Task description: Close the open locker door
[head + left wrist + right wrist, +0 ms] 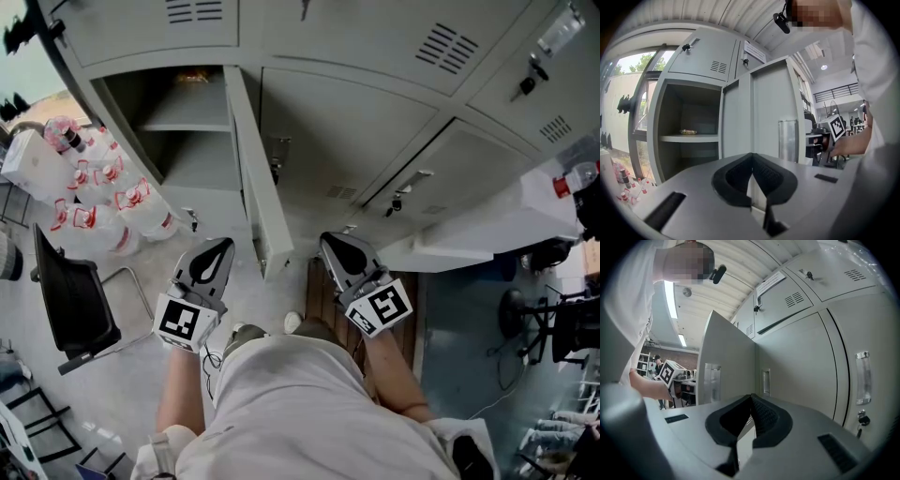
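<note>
Grey lockers (356, 122) ahead, locker door (255, 178) standing open, left gripper (221, 246) pinched closed on nothing, right gripper (330, 242) likewise.

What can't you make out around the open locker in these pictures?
The item on the shelf: left gripper view, too small to identify.
The lower compartment floor: left gripper view, hidden behind the left gripper.
The label above the door: left gripper view, print too small.
</note>
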`<move>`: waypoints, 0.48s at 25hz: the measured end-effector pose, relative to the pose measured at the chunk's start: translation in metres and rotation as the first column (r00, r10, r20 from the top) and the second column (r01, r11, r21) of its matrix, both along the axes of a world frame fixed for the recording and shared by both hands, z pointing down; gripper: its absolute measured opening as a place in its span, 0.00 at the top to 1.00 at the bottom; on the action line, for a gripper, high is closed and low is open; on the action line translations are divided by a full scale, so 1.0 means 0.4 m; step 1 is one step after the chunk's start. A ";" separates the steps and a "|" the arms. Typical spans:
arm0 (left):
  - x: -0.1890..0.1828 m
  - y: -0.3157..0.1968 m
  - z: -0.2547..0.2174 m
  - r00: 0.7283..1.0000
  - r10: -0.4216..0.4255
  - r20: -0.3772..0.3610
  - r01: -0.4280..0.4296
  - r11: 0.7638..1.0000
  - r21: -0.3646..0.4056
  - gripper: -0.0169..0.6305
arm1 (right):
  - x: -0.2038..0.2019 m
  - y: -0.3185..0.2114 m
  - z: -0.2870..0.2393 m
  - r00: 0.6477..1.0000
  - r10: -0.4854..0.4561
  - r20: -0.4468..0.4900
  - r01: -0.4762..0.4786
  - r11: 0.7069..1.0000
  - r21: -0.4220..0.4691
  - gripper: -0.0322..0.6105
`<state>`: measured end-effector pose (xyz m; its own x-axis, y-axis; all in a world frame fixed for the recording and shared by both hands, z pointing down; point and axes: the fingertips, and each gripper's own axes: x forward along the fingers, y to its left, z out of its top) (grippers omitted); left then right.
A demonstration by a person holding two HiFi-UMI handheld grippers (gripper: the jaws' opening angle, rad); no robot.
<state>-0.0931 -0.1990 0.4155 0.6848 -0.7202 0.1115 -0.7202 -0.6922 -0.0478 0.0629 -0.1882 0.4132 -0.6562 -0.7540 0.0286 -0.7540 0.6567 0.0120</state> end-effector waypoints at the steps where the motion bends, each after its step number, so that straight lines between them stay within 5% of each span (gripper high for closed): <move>1: -0.004 0.001 0.001 1.000 -0.005 -0.002 0.005 1.000 -0.005 0.97 | -0.001 -0.001 0.002 1.000 -0.001 0.002 0.001 1.000 -0.003 0.94; 12: -0.023 0.010 0.006 0.999 -0.041 -0.004 0.041 0.999 -0.010 0.97 | -0.010 -0.008 0.008 1.000 -0.025 0.016 0.025 1.000 -0.012 0.94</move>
